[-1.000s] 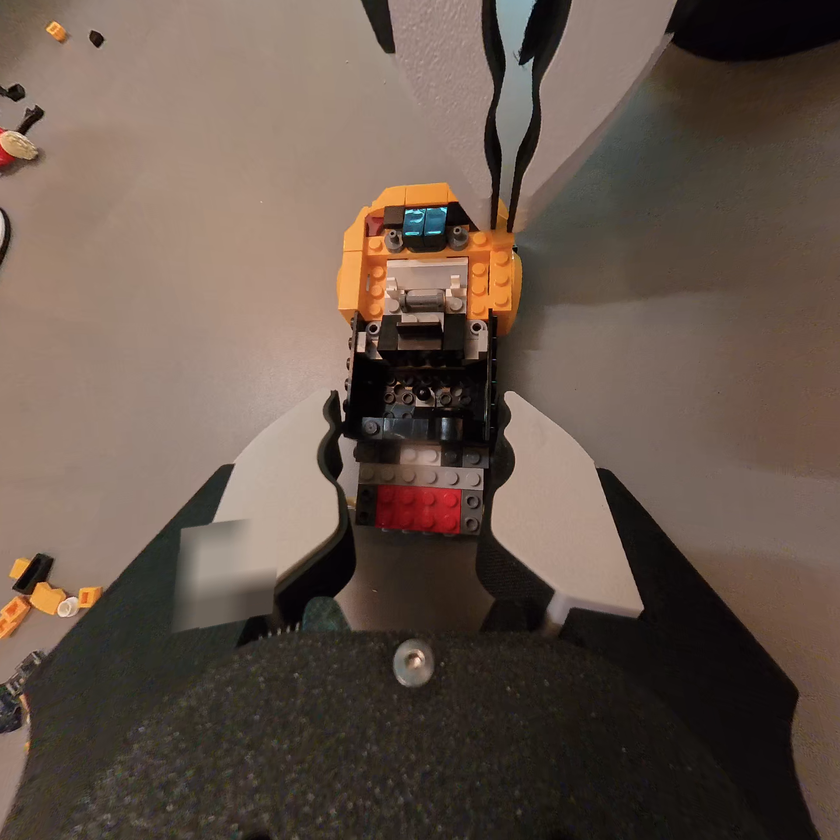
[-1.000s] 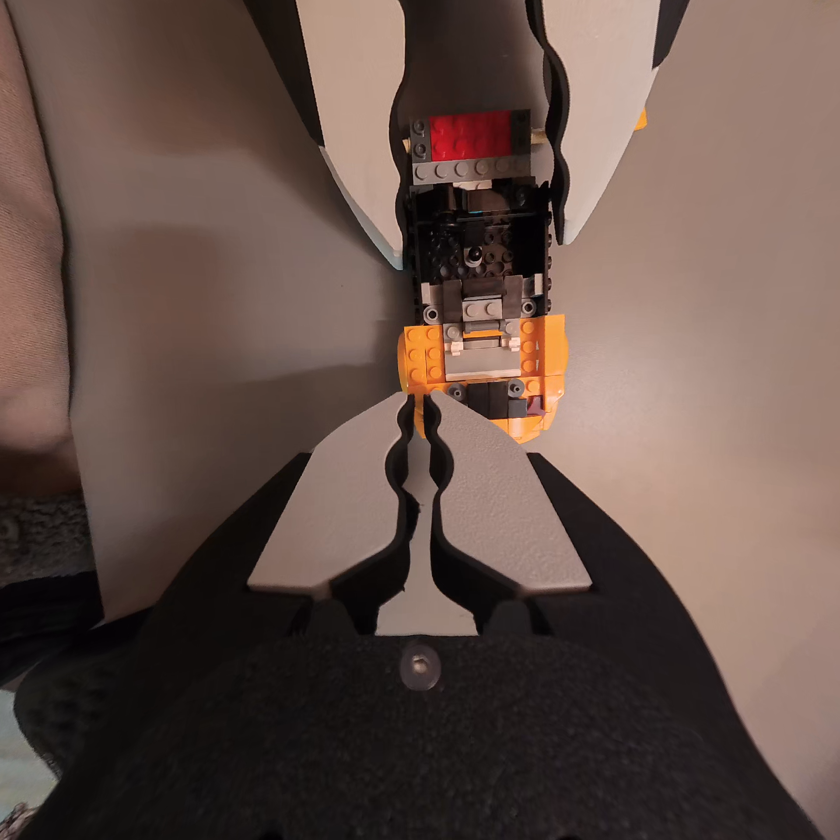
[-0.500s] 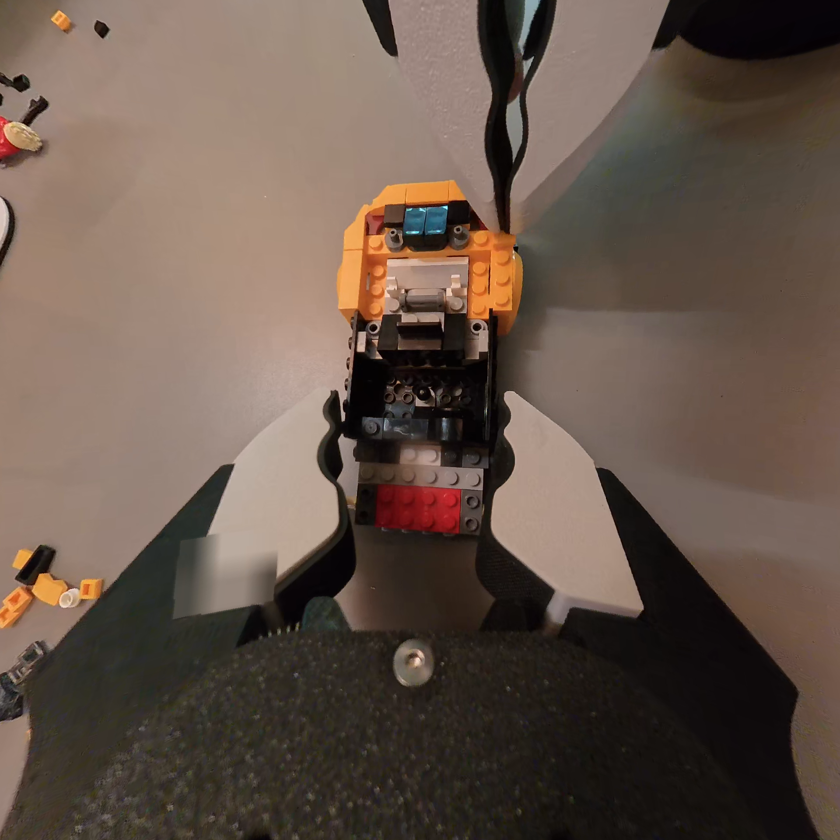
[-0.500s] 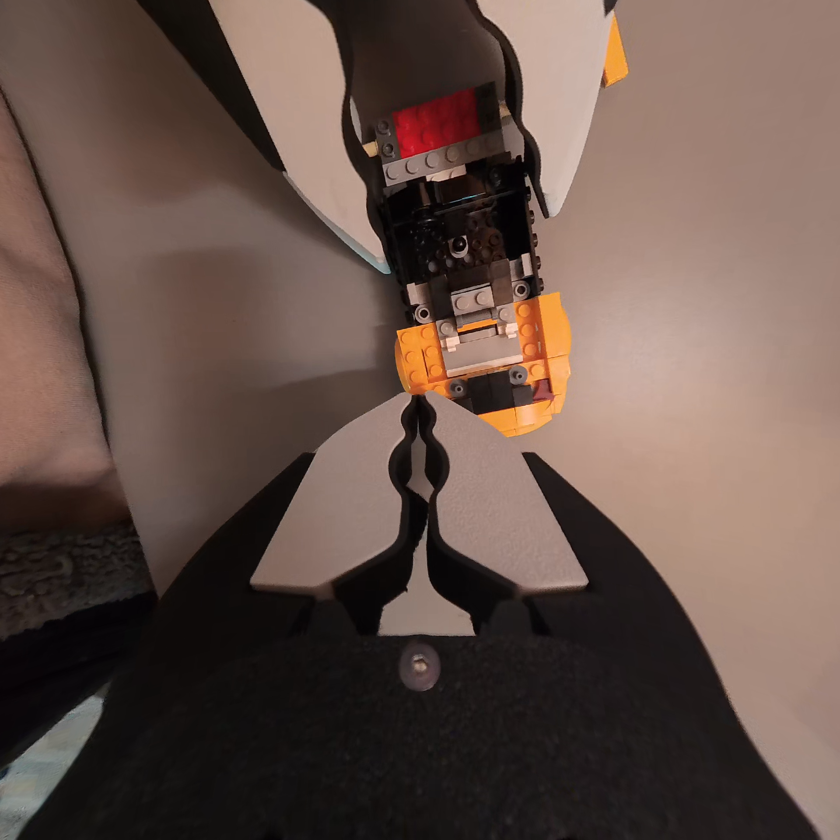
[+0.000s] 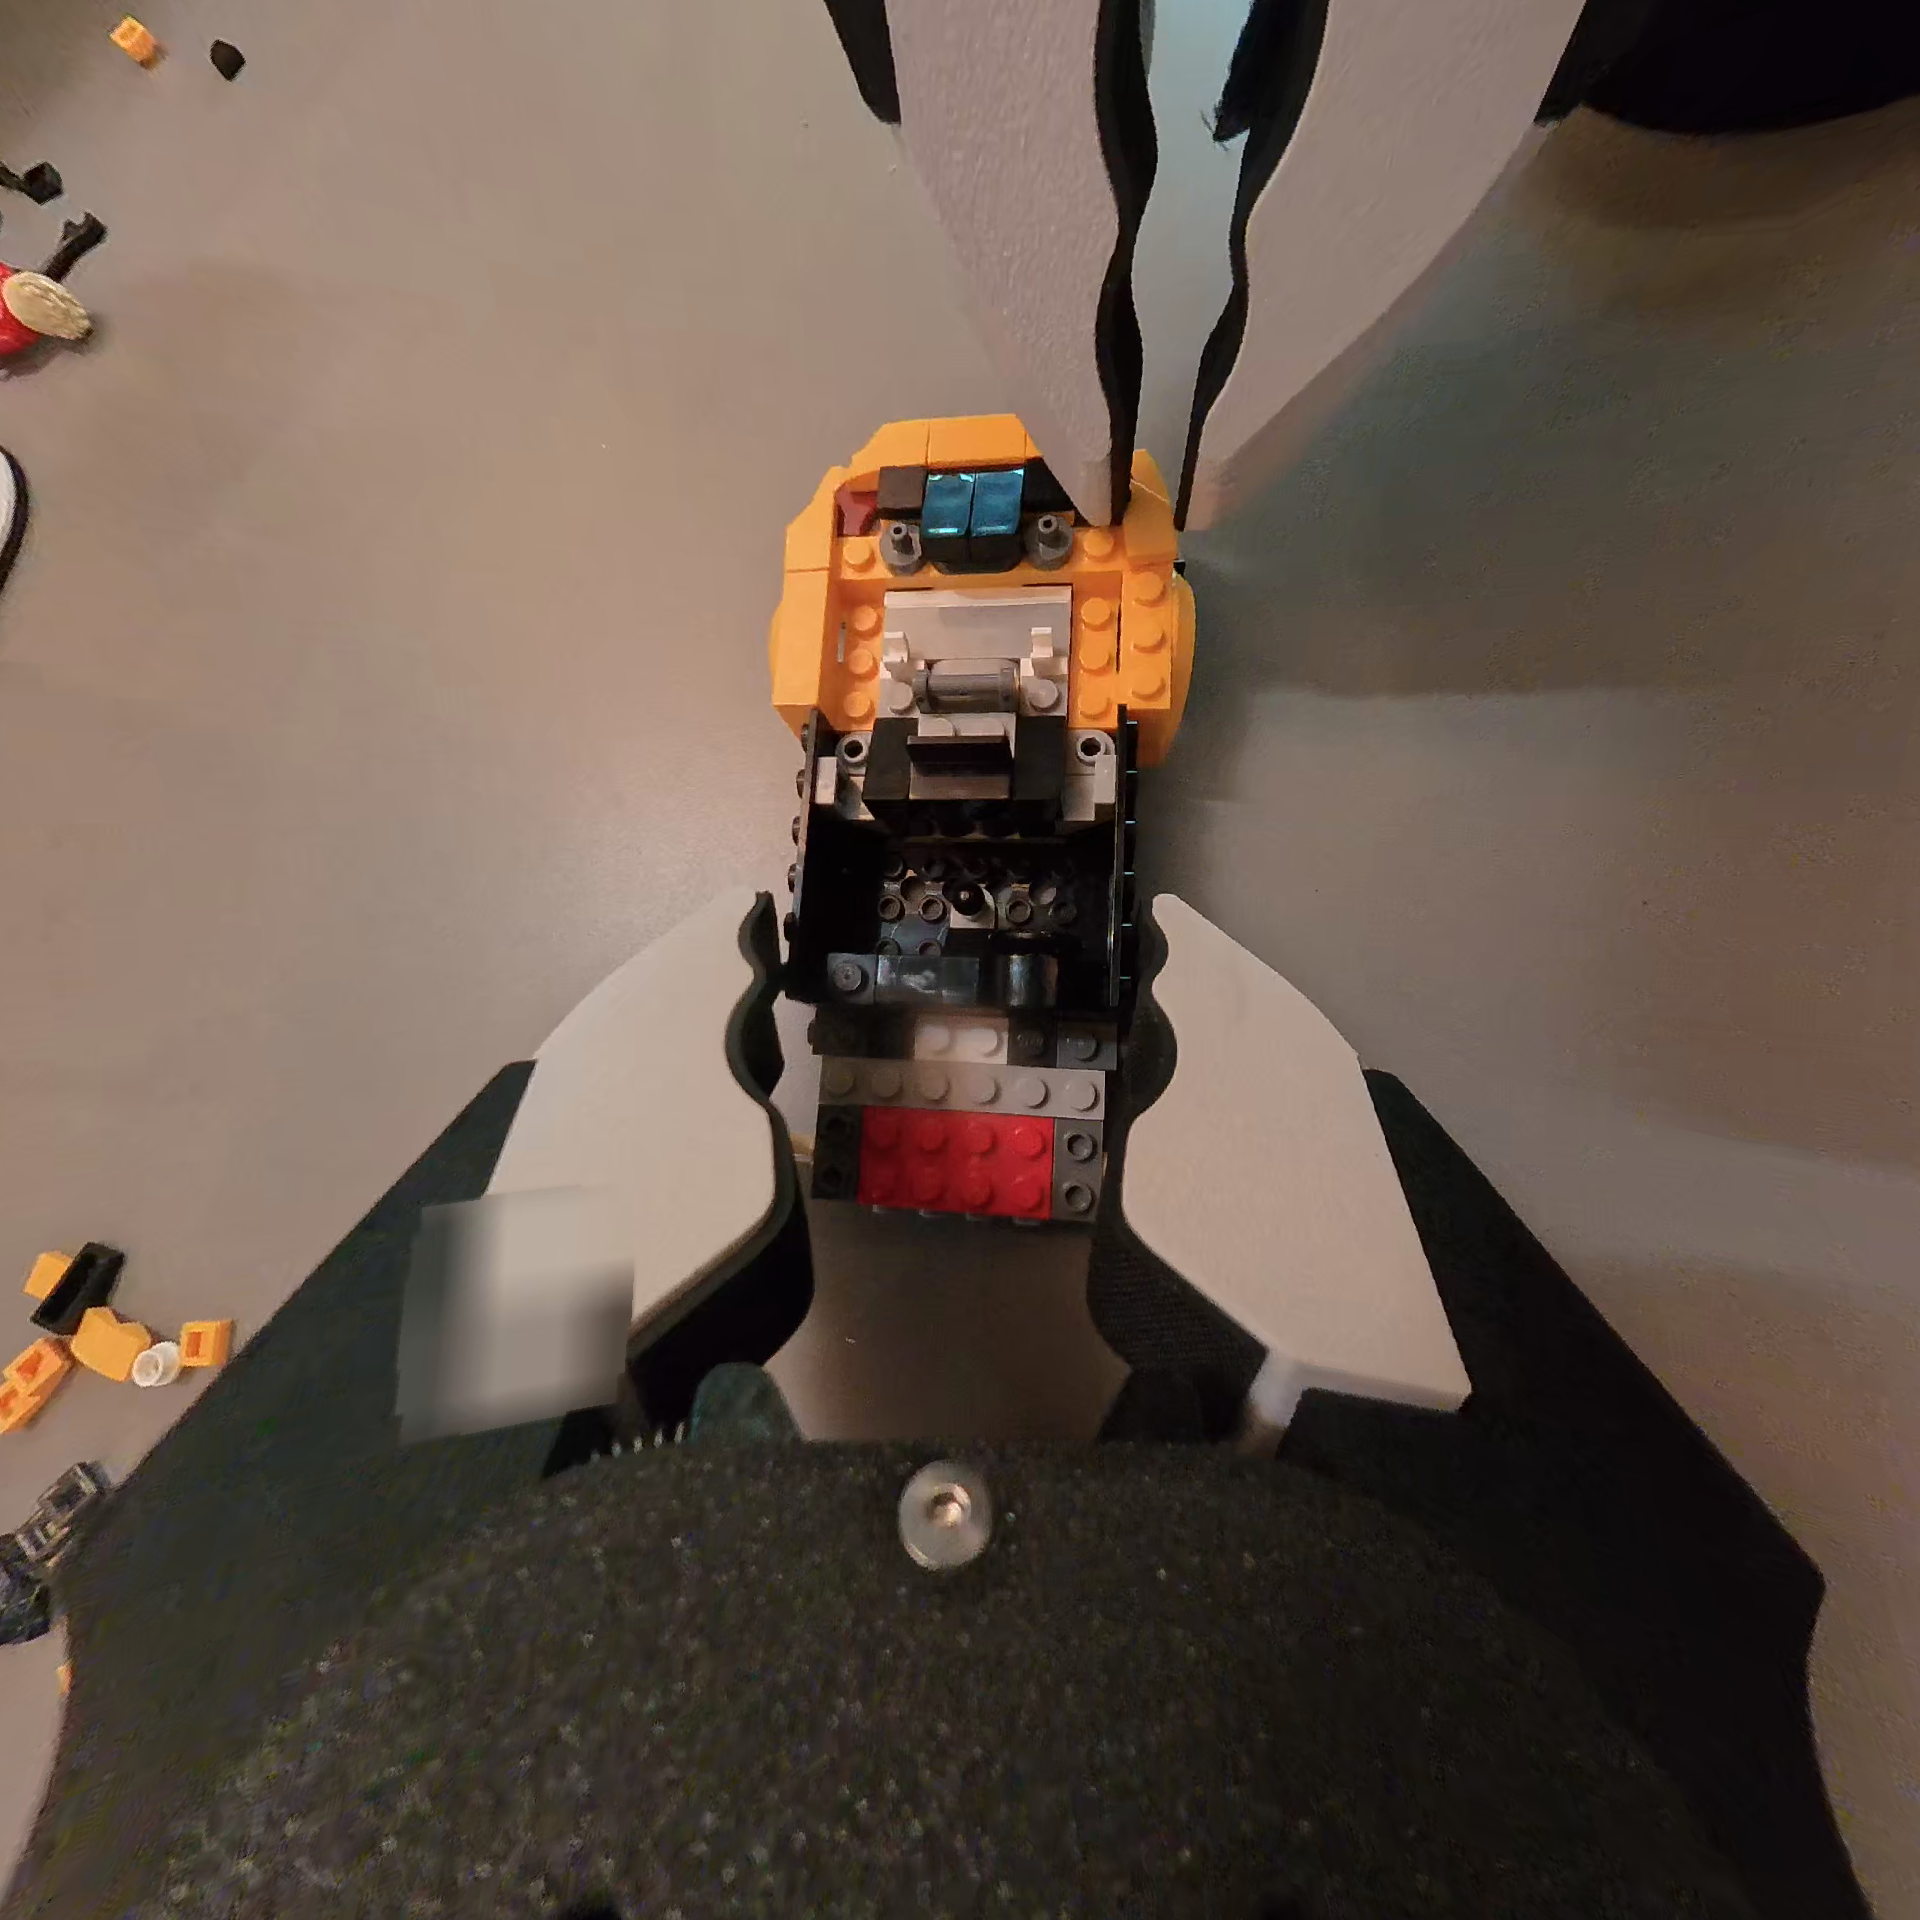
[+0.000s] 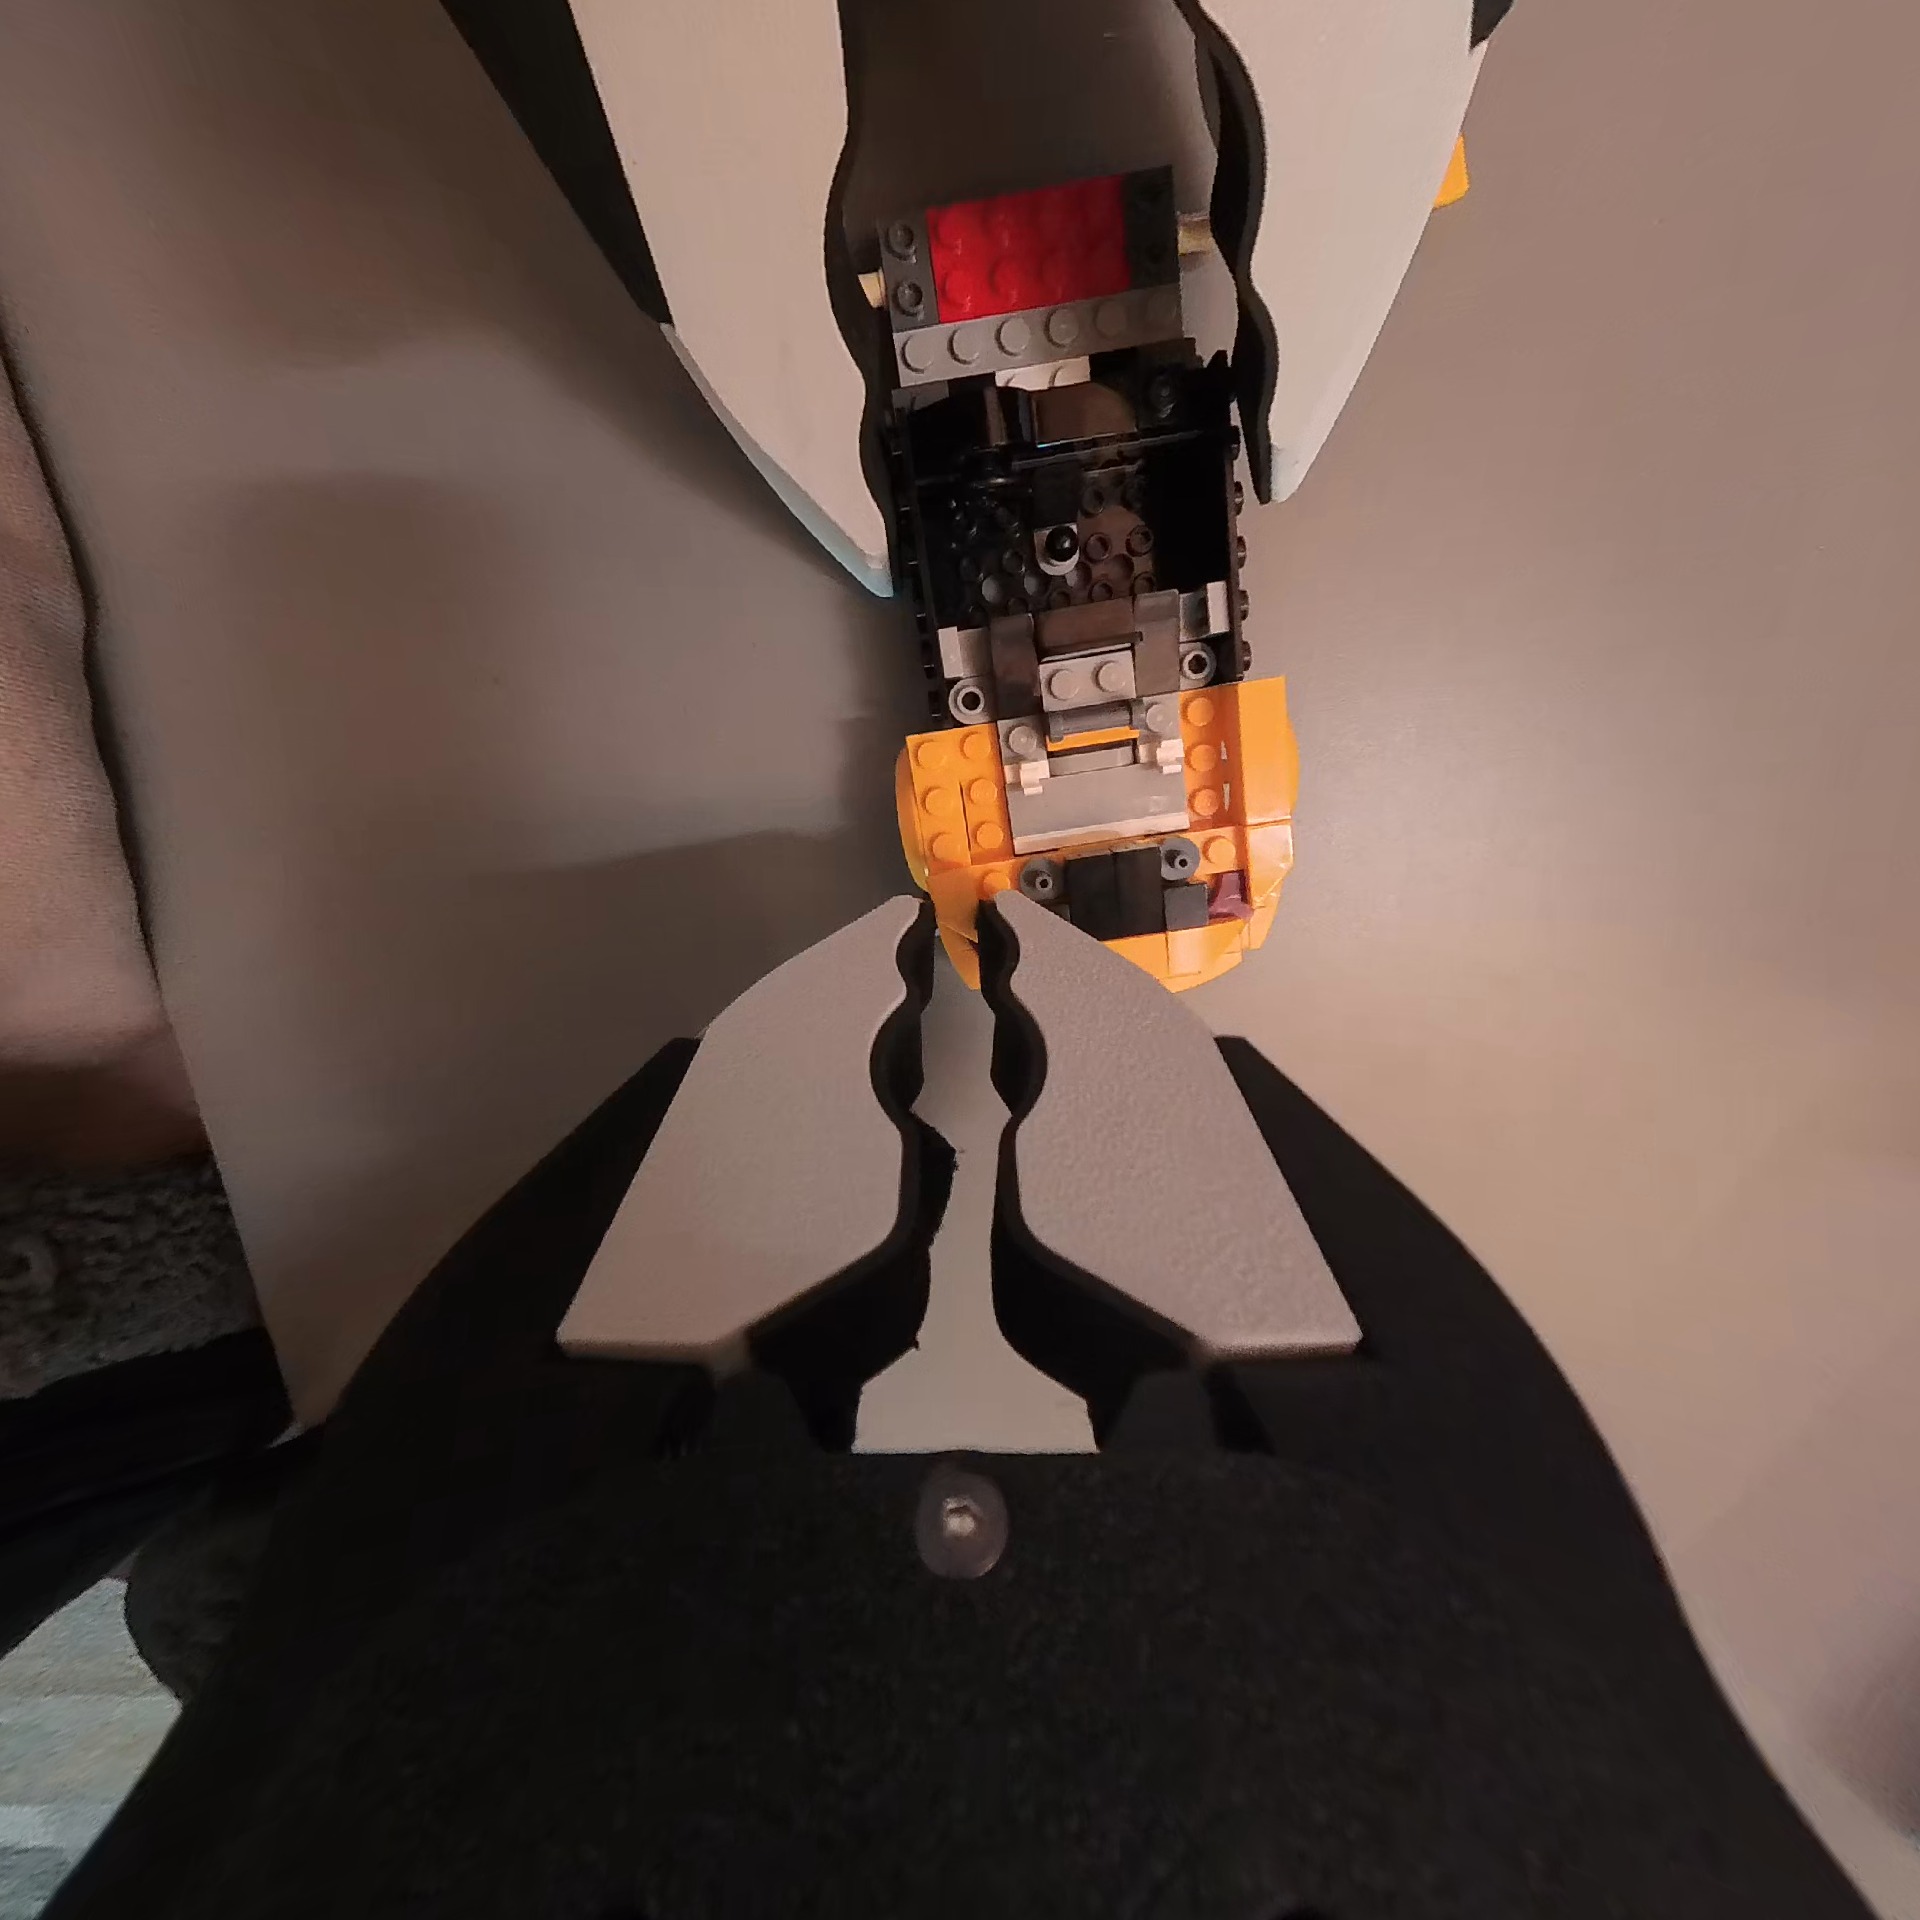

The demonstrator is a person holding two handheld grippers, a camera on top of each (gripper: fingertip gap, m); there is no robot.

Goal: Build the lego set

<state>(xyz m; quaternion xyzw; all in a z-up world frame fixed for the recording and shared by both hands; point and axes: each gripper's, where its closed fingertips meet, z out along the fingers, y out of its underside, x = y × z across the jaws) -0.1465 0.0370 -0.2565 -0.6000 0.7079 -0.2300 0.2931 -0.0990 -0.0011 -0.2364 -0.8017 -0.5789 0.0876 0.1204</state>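
A part-built lego car (image 5: 977, 644) with an orange front, black middle and red rear plate lies on the grey table (image 5: 416, 623). My left gripper (image 5: 961, 914) is shut on its black rear body, one finger on each side. My right gripper (image 6: 956, 914) faces it from the opposite end, with its jaws a narrow gap apart over the car's orange front corner (image 6: 961, 883). I see no loose piece between them. In the left wrist view the right gripper (image 5: 1151, 499) comes down from the top. In the right wrist view the car (image 6: 1091, 810) sits between the left gripper's (image 6: 1081, 540) fingers.
Loose orange and black pieces (image 5: 94, 1320) lie at the left near my left gripper. A red piece (image 5: 31, 322) and small bits (image 5: 135, 36) lie at the far left. The table edge (image 6: 177, 935) runs down the left of the right wrist view, with beige fabric (image 6: 62, 727) beyond. The tips of one gripper are about 7 centimeters away from the tips of the other. From the left gripper's tips to the red piece (image 5: 31, 322) is close to 25 centimeters.
The right gripper's jaws were nearly closed half a second ago and have parted slightly at the orange front corner. The left gripper still holds the car in the same place.
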